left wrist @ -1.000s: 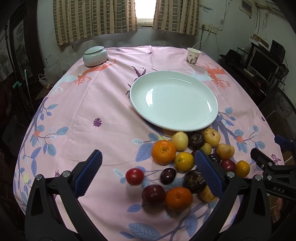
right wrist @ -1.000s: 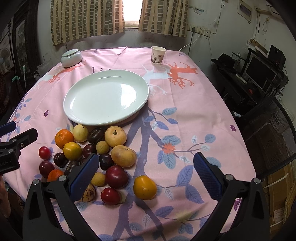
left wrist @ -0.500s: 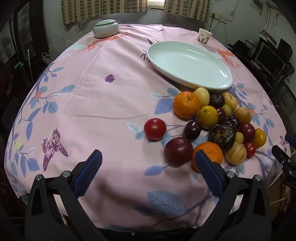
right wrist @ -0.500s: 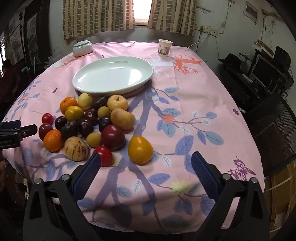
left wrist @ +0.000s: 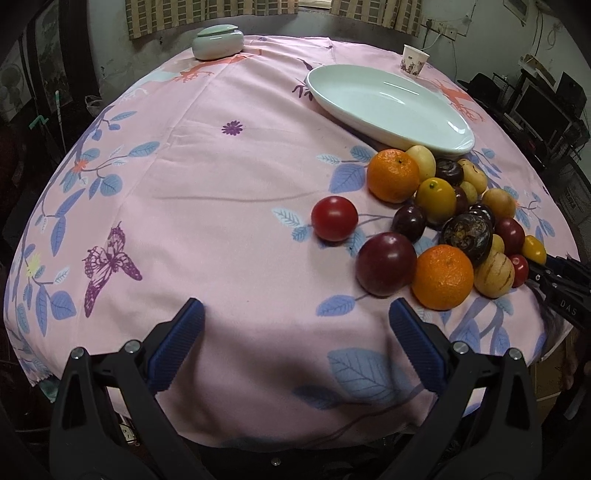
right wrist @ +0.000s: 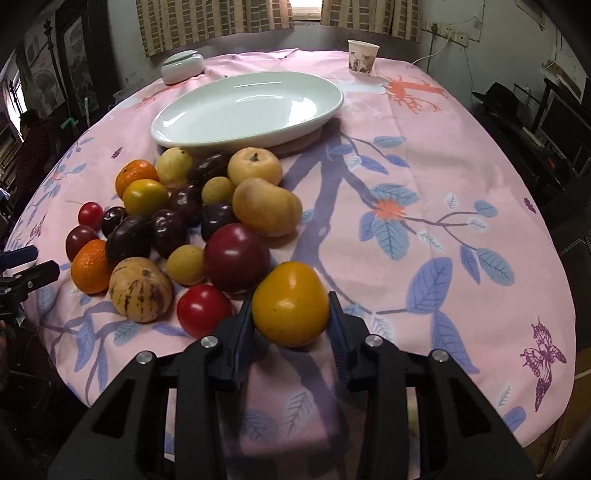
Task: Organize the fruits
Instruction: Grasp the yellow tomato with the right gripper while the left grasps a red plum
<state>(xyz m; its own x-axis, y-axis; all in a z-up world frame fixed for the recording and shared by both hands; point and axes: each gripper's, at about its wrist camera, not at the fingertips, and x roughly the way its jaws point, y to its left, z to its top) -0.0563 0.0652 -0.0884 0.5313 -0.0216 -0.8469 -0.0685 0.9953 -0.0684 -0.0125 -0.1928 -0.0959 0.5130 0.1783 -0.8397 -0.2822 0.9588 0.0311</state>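
your right gripper (right wrist: 291,314), jaws just closed, pinches the yellow-orange tomato (right wrist: 290,304) at the near edge of the fruit pile (right wrist: 177,221); smooth, likely soft, so squeeze lightly across its widest part; your left gripper (left wrist: 295,332) hangs spread and empty

Far across my pink leaf-print tablecloth (left wrist: 207,206) sits a lidded white jar (left wrist: 218,41) on the left and a paper cup (right wrist: 362,57) on the right; striped curtains (right wrist: 214,22) hang behind, a monitor (left wrist: 543,110) far right
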